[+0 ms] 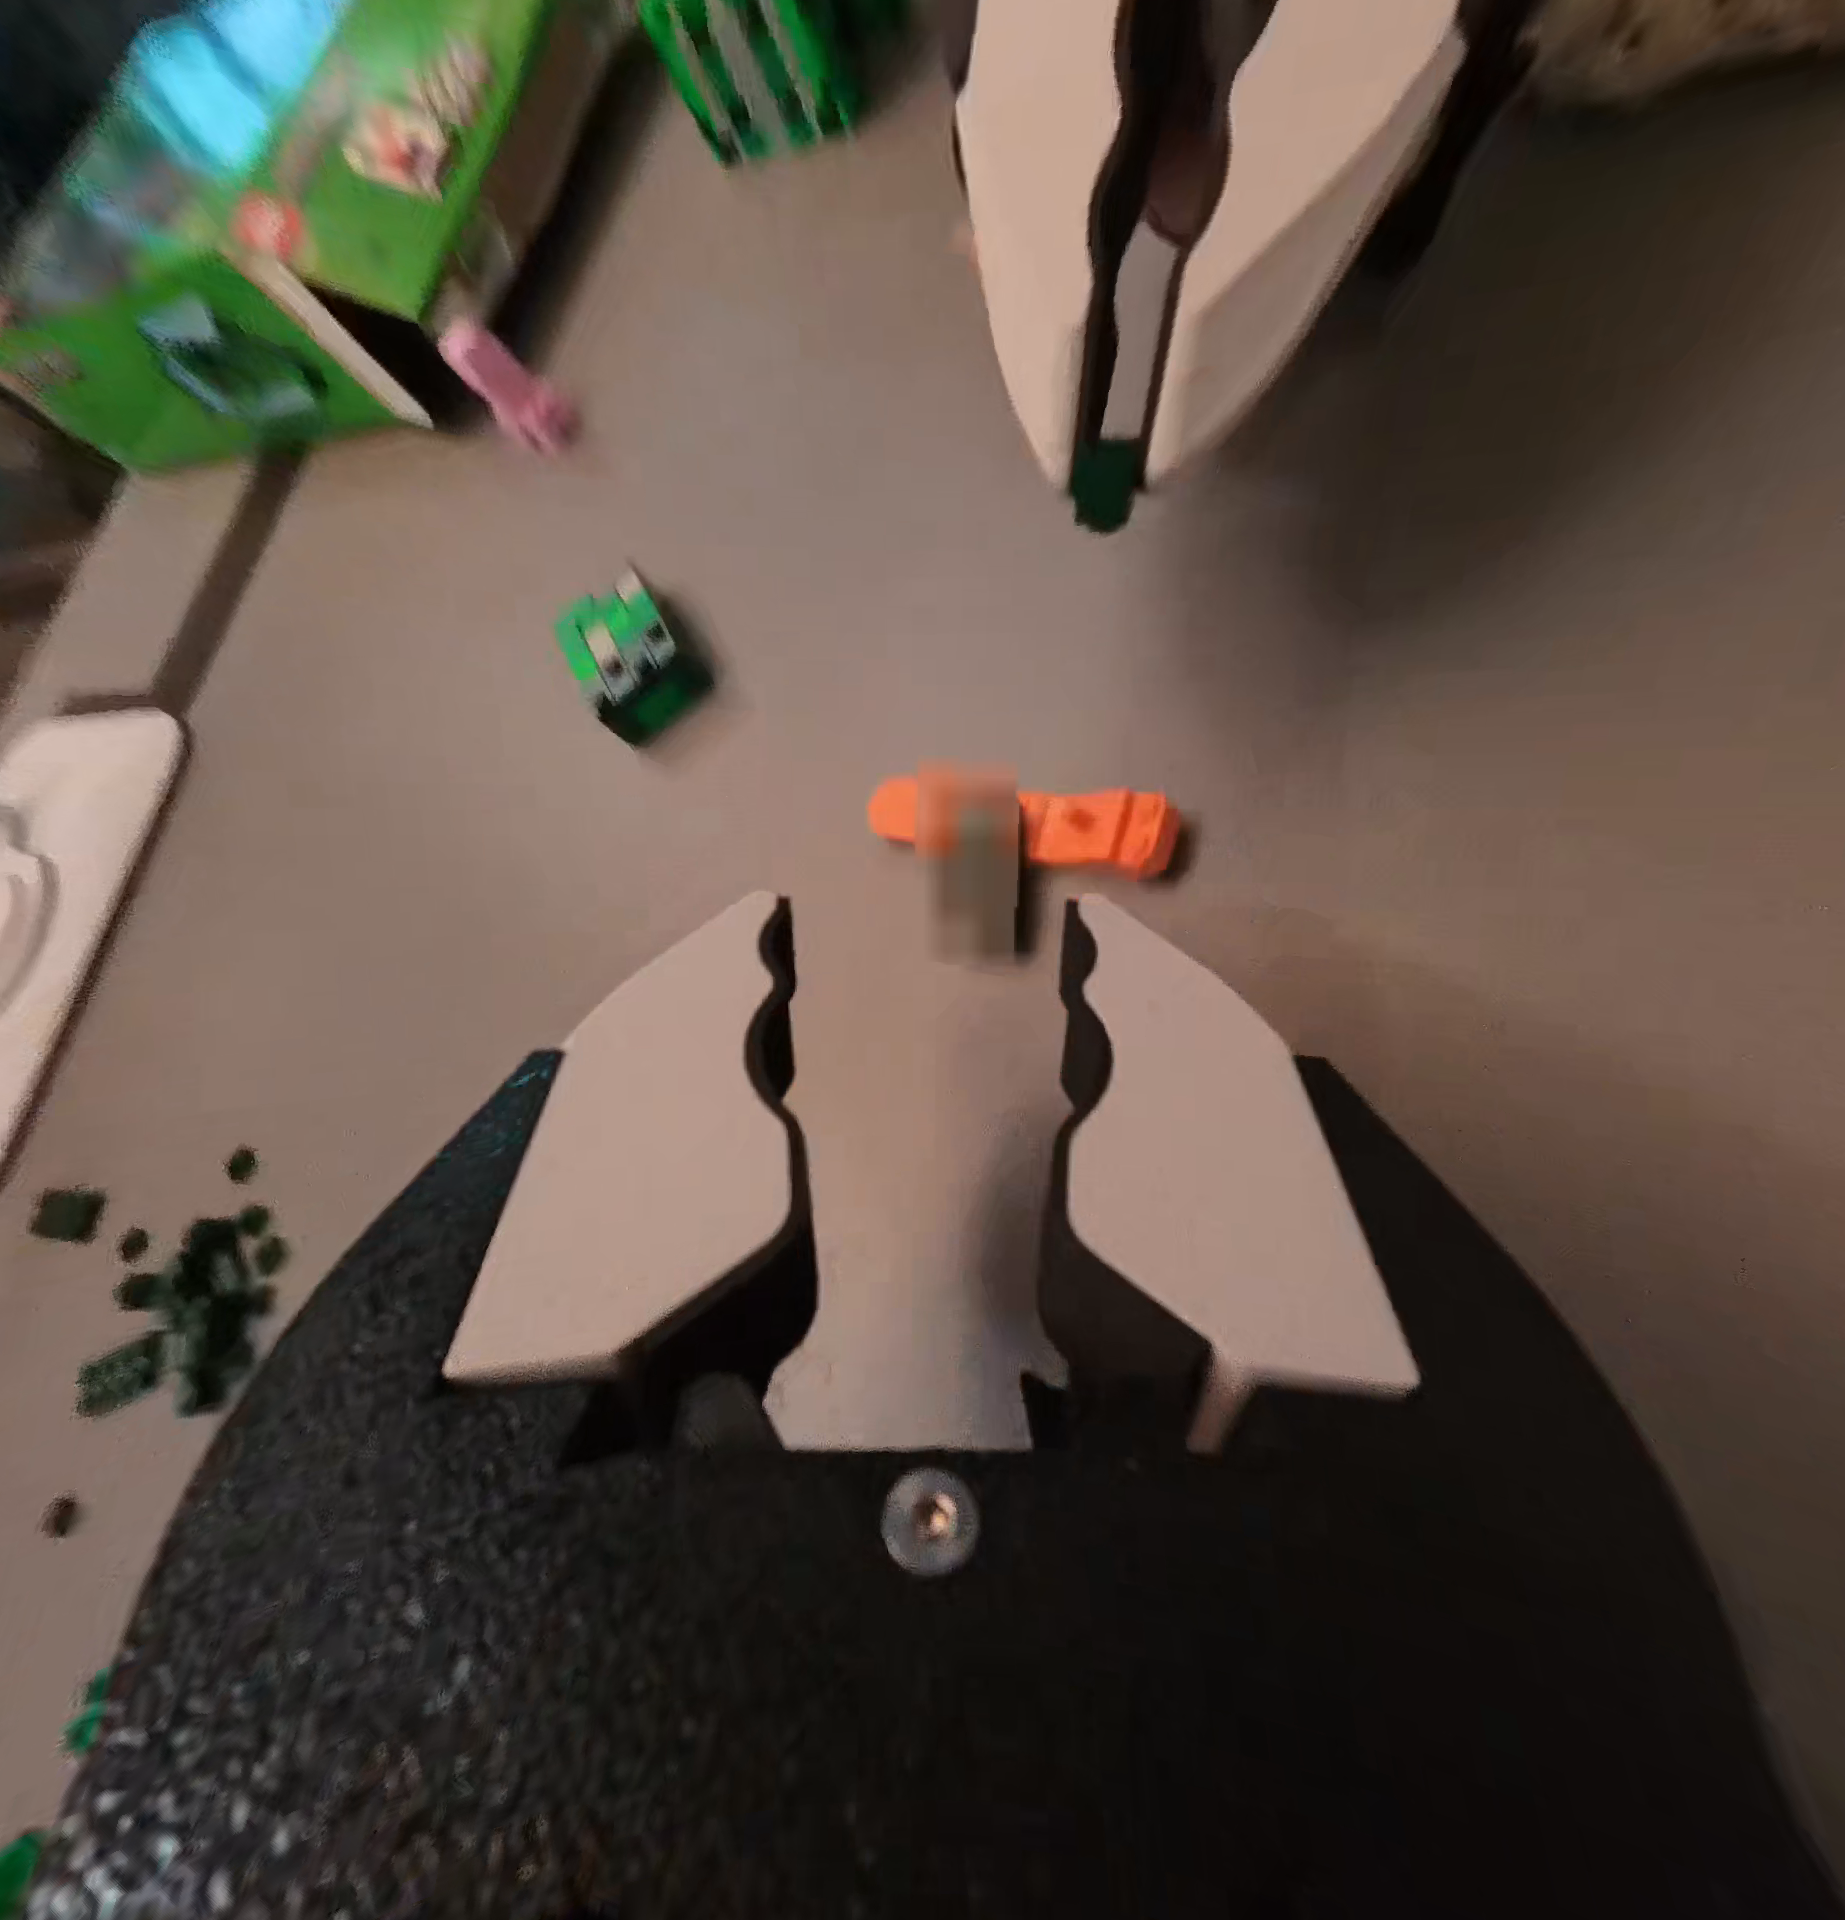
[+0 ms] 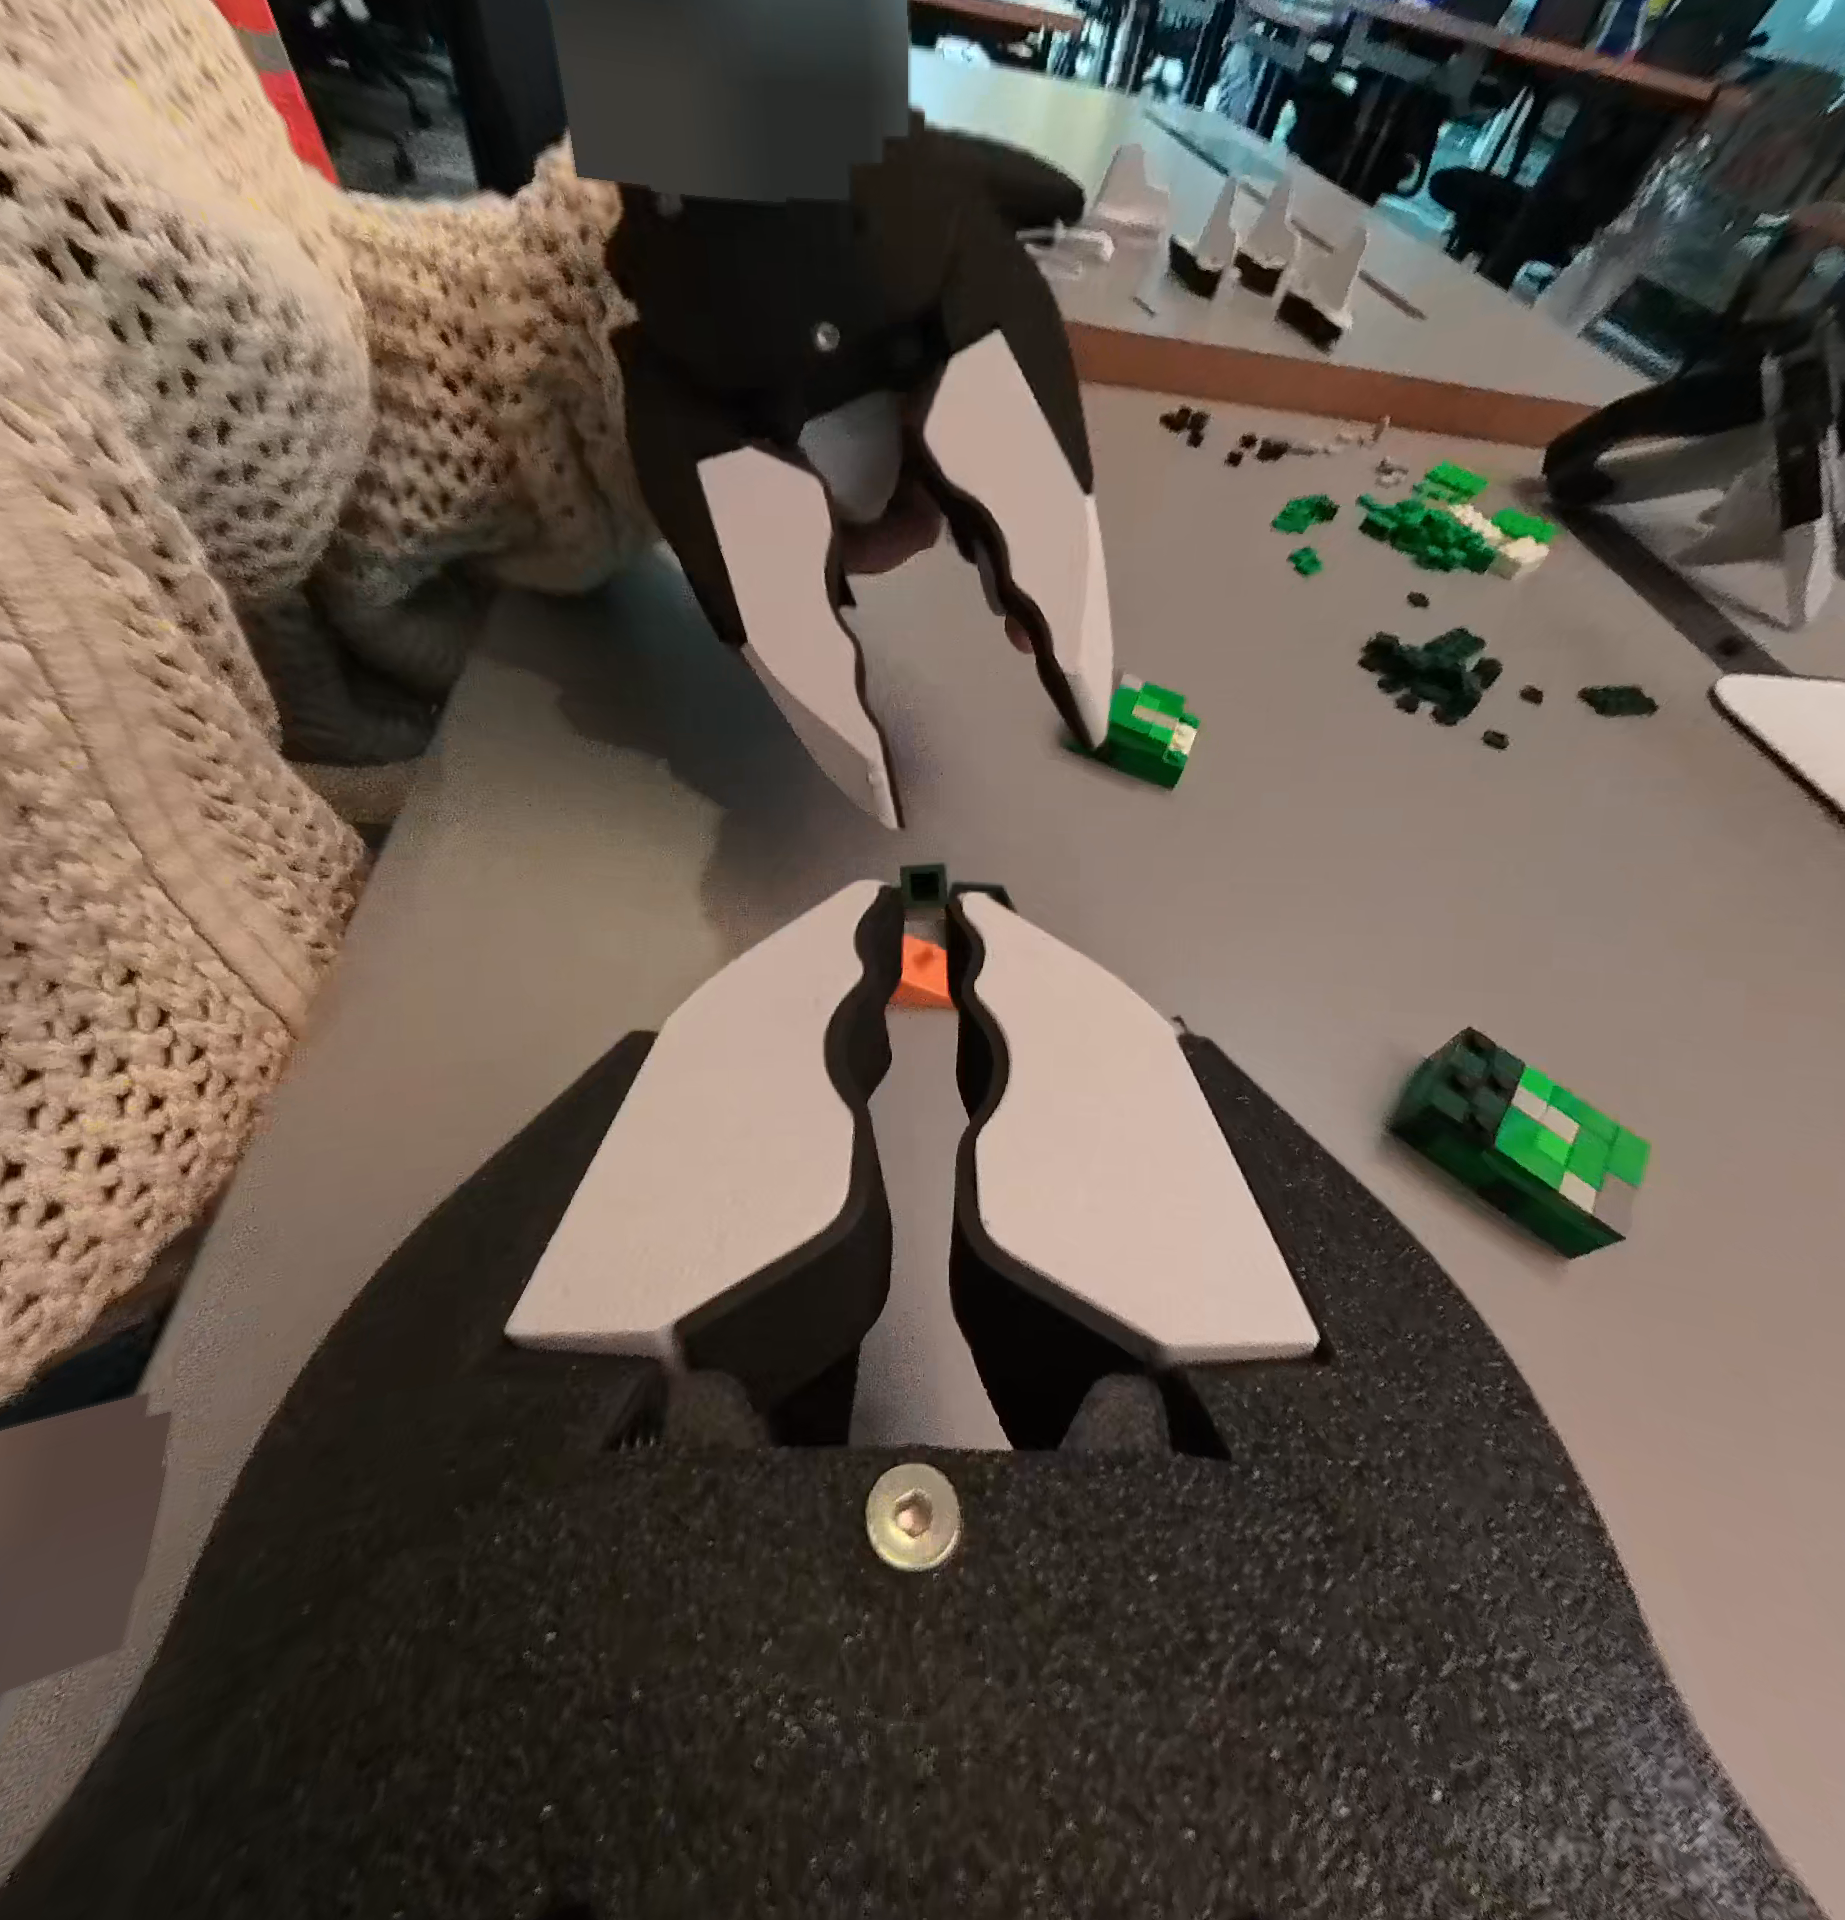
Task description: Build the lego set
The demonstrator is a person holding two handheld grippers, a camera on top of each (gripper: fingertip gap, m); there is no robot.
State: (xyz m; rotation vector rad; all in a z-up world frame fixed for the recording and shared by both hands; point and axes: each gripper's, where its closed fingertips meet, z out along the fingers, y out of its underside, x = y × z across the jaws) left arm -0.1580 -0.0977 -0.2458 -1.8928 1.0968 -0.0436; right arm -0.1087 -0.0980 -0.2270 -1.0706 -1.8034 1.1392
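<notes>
A loose heap of dark green bricks (image 1: 185,1294) was seen at the left edge of the grey table (image 1: 1469,935) in the left wrist view, with a white tray (image 1: 56,914) just above it and a green box (image 1: 263,239) farther back. A small green-and-white brick assembly (image 1: 632,655) was found toward the middle of the table, well apart from both tools. The left gripper (image 1: 926,914) was held with its fingers spread and nothing between them, just short of an orange brick separator (image 1: 1089,831) lying flat on the table; the pale piece in front of that separator was too blurred to be identified. Farther to the right, the right gripper (image 1: 1103,483) was seen clamped on a small dark green brick (image 1: 1102,497) at its tips, above the table. In the right wrist view the same dark green brick (image 2: 920,886) was shown pinched at the fingertips of the right gripper (image 2: 923,904), with a larger green assembly (image 2: 1520,1143) lying on the table to its right and scattered green bricks (image 2: 1437,525) beyond.
</notes>
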